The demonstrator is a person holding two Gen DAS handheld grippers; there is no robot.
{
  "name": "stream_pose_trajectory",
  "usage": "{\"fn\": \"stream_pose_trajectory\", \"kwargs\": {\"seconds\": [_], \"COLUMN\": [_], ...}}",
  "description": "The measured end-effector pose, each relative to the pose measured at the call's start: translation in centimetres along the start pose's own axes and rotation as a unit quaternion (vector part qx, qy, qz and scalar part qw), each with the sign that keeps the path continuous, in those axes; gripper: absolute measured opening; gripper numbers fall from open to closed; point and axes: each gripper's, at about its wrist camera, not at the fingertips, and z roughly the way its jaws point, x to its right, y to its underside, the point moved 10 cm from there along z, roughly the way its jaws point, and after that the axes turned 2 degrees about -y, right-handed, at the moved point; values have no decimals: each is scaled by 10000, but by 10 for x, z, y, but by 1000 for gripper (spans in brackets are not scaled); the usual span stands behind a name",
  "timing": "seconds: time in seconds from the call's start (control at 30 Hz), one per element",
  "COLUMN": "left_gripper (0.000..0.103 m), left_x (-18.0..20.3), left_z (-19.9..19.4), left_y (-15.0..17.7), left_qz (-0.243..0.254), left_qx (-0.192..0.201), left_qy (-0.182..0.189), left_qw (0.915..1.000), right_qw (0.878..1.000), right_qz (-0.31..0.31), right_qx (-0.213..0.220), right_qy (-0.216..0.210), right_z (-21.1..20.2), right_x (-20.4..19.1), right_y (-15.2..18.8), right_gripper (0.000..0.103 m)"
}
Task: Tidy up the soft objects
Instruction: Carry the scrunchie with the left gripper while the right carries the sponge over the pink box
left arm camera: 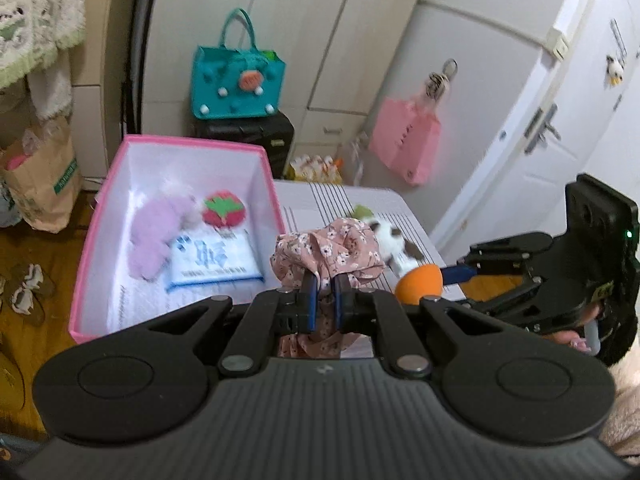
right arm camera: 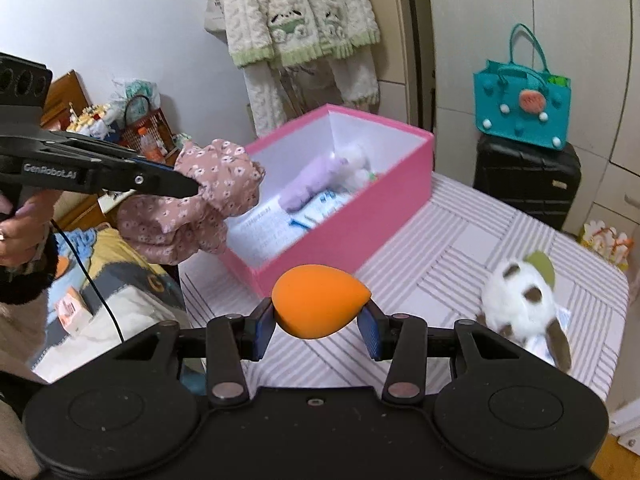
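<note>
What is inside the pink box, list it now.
Inside the pink box: a purple plush toy, a red strawberry toy and a printed packet. Anything under them is hidden.

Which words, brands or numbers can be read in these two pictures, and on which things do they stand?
"GenRobot.AI": on the side of the left gripper, seen from the right wrist view.
Blue characters on the white packet in the pink box: too blurred to read.
Green band of print on the brown paper bag: too small and tilted to read.
Label on the black suitcase: too small to read.
Nothing else legible.
</note>
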Motion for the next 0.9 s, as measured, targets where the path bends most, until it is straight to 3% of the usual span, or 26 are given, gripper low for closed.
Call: {"fn": "stream_pose_trajectory", "kwargs": {"seconds": [0.13,0.3,0.4,0.57,0.7,0.83,0.9], "left_gripper": [8,8,8,8,8,8,8], "left_x": [-21,-55,-77,-103,-109,-114,-118], "left_z": [2,18,35,63,81,91,94], "left_y": [-14,-23,-21,-10,-2,-1,-3], "left_qz": [-12,145,171,216,1053,1074,1173], "left_qx": [187,305,160,-252,-295,-465,-423], "left_qy": [-225,-862,-1111,-1191,-1890,-1783,-1915], "left_qw": [9996,9957,9935,9923,9759,9770,9735], "right_qw": [9998,9989,9979,9966,9970,9968,9963], "right_qz": [-40,-291,-521,-758,-739,-749,-795], "right_qx": [135,303,369,291,96,-147,-267], "right_qy": [-146,-184,-99,-111,-230,-221,-179], "right_z": [8,23,36,66,93,119,130], "right_x": [-6,-19,-25,-31,-32,-30,-29], "right_y": [-19,-45,-60,-76,-83,-81,-81], "right_gripper": [50,50,50,50,50,50,50]}}
